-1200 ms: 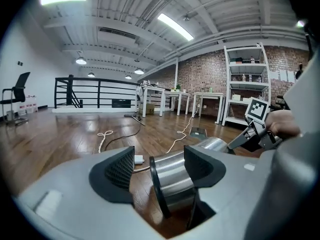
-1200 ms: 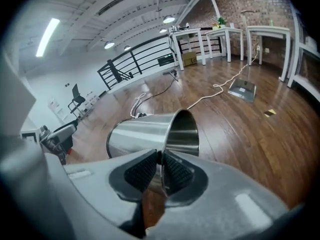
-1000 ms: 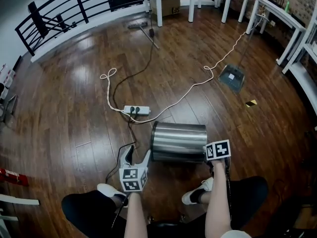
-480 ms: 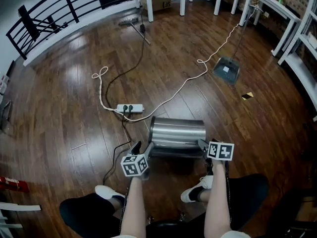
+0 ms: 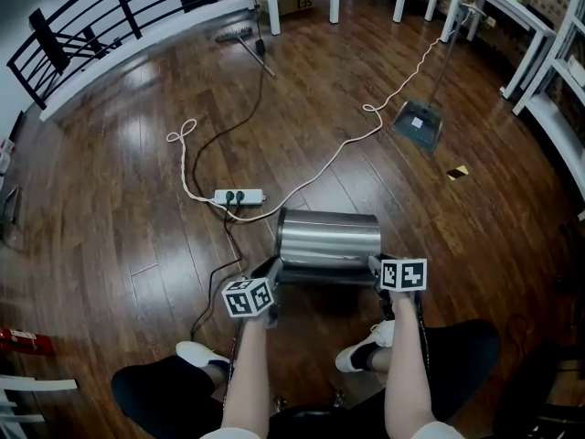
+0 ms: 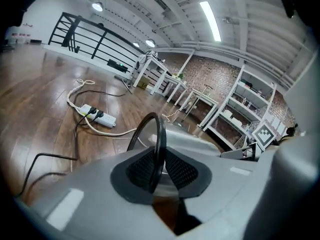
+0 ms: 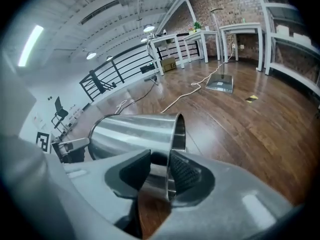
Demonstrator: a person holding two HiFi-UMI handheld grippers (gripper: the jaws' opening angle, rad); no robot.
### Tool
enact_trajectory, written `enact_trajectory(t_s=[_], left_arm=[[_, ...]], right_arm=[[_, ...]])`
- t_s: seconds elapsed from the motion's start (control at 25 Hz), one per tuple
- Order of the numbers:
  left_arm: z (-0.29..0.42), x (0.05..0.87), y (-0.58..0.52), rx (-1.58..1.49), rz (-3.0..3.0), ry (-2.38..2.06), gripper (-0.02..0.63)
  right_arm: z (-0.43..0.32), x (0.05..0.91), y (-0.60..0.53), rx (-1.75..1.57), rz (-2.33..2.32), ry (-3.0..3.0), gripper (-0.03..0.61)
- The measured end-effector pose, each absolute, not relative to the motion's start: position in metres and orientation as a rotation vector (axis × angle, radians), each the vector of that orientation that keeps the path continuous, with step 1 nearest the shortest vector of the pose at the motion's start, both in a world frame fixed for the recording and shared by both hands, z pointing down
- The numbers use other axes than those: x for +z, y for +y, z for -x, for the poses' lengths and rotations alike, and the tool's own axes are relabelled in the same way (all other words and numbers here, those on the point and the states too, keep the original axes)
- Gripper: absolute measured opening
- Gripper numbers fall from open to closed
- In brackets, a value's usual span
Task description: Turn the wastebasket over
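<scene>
A shiny steel wastebasket (image 5: 329,238) lies on its side on the wood floor, just ahead of the person's feet. My left gripper (image 5: 271,268) is at its left end. In the left gripper view the basket's black rim (image 6: 159,134) stands edge-on between the closing jaws, and both pads (image 6: 142,168) touch it. My right gripper (image 5: 375,265) is at the right end. In the right gripper view the thin steel rim (image 7: 175,134) sits between the closing jaws of that gripper (image 7: 159,173), close against the right pad (image 7: 184,174), with a dark gap at the left pad.
A white power strip (image 5: 238,196) with black plugs and a long white cable (image 5: 338,158) lie on the floor beyond the basket. A dustpan (image 5: 419,124) and a small yellow scrap (image 5: 457,172) lie at the right. White shelving (image 5: 548,71) lines the right wall, a black railing (image 5: 101,26) the far left.
My left gripper has dropped and moved in to the basket's left end, and its jaws have closed onto the black rim. The right gripper has stayed at the right end.
</scene>
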State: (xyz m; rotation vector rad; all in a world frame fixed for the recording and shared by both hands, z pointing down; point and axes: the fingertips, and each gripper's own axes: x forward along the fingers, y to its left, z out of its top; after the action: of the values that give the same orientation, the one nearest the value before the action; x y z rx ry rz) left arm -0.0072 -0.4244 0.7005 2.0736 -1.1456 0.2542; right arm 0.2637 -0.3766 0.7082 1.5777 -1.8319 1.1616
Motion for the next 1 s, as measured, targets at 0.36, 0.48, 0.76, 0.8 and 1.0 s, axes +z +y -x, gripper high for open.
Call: enact_trajectory(t_s=[0.36, 0.48, 0.76, 0.8, 1.0], left_arm=[[0.094, 0.628, -0.420, 0.491, -2.175, -1.299, 0.070], [0.095, 0.576, -0.412, 0.595, -2.292, -1.359, 0.067], [0.010, 0.569, -0.371, 0.952, -2.602, -1.258, 0.037], [-0.004, 0.576, -0.362, 1.018, -2.643, -1.221, 0.038], [-0.047, 0.630, -0.316, 1.232, -2.705, -1.034, 0.043]], right_arm=[[-0.166, 0.707, -0.370, 1.446, -1.357, -2.149, 0.080], [-0.133, 0.729, -0.359, 1.611, -1.302, -2.130, 0.094], [-0.075, 0.828, -0.326, 2.118, -1.336, -1.949, 0.001], [-0.080, 0.831, -0.321, 2.164, -1.362, -1.931, 0.037], [-0.122, 0.813, -0.320, 2.192, -1.550, -1.960, 0.092]])
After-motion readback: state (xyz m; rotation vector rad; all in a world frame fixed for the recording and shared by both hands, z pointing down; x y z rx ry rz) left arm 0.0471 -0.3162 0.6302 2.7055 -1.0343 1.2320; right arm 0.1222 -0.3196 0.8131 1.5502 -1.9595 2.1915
